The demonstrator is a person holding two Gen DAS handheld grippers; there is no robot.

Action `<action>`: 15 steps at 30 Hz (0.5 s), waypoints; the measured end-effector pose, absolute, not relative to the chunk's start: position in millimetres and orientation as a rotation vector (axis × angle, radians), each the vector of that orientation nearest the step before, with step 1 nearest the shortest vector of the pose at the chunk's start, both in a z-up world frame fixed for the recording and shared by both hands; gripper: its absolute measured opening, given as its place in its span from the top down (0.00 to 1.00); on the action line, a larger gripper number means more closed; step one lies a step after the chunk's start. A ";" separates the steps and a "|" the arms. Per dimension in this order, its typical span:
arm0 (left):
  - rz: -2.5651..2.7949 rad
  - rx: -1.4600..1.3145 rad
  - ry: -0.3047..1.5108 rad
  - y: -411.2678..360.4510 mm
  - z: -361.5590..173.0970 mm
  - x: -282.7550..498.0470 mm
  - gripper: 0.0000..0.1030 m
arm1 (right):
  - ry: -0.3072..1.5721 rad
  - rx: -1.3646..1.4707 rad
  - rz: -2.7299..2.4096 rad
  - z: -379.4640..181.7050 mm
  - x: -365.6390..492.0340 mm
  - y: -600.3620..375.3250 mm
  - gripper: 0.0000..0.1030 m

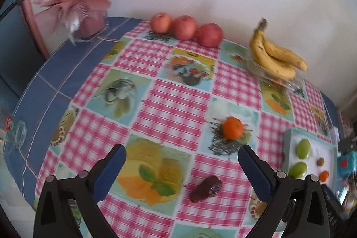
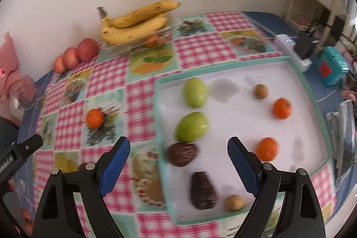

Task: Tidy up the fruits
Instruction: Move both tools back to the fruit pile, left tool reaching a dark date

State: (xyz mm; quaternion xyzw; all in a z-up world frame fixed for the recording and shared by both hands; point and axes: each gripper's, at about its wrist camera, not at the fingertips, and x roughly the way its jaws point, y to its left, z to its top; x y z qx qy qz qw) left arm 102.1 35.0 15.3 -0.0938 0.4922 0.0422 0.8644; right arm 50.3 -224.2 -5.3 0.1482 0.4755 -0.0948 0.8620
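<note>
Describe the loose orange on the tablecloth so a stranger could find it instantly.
Start at the checked tablecloth, left of the white tray. One small orange sits alone on a dark scribbled print. Unlike the tray's oranges, it lies outside the tray.

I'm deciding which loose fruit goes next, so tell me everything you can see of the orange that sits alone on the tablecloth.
The orange is small, round and bright, with a dark spot on top where the stem was. It looks whole and unpeeled. It rests on a printed fruit square of the tablecloth, outside the tray, apart from every other fruit. Neither gripper touches it; both are open.
</note>
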 end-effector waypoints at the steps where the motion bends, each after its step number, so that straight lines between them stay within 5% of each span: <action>1: 0.093 -0.201 1.031 37.8 15.2 102.4 0.01 | 1.001 0.313 -0.176 -6.0 51.9 -219.8 0.13; 15: 0.097 -0.170 1.123 32.2 -15.0 109.7 0.01 | 1.090 0.265 -0.110 -25.6 69.1 -184.9 0.13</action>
